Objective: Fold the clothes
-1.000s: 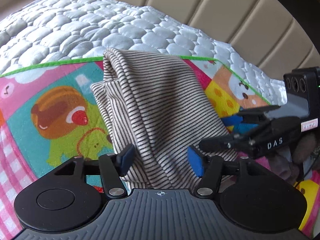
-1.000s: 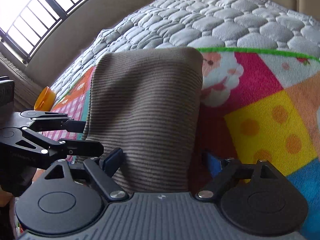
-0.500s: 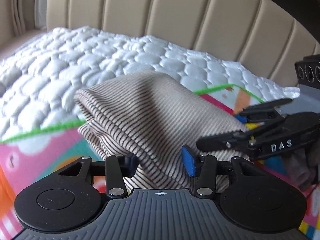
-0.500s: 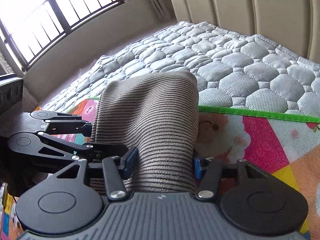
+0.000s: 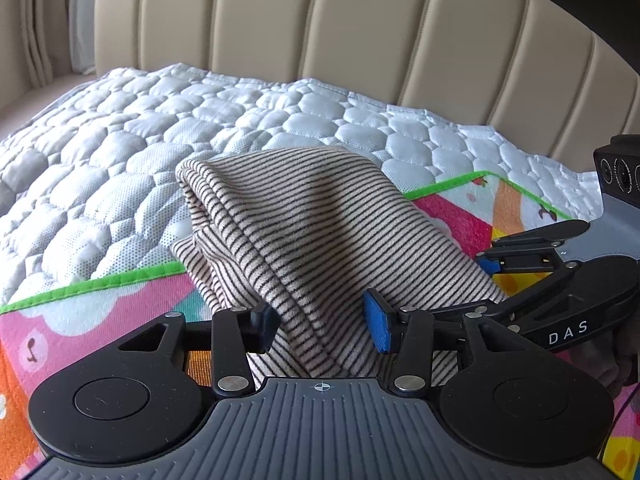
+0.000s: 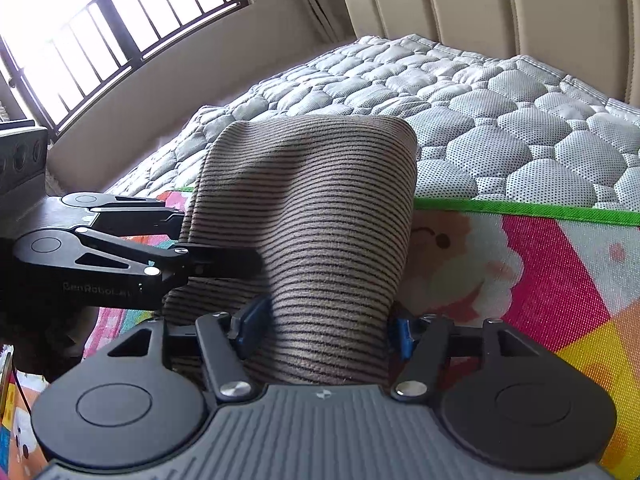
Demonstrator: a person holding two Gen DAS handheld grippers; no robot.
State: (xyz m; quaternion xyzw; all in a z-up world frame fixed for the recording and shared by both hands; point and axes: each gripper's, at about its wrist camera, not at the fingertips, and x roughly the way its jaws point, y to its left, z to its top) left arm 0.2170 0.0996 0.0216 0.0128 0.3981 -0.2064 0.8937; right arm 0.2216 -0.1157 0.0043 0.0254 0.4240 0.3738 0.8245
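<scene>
left gripper [image 5: 320, 320] clamps striped garment [image 5: 304, 224] | right gripper [image 6: 320, 330] clamps it too | quilted pad [image 5: 120, 152] behind

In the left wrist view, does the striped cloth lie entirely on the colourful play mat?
No: the far folded end of the striped cloth reaches past the mat's green border onto the white quilted cover.

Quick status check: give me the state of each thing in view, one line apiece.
Striped garment: folded into a thick bundle, near end held by both grippers.
Left hand-held gripper: closed on the garment's near end.
Right hand-held gripper: gripping the garment; jaws just eased slightly.
Cartoon play mat: lying flat.
Quilted mattress cover: spread flat.
</scene>
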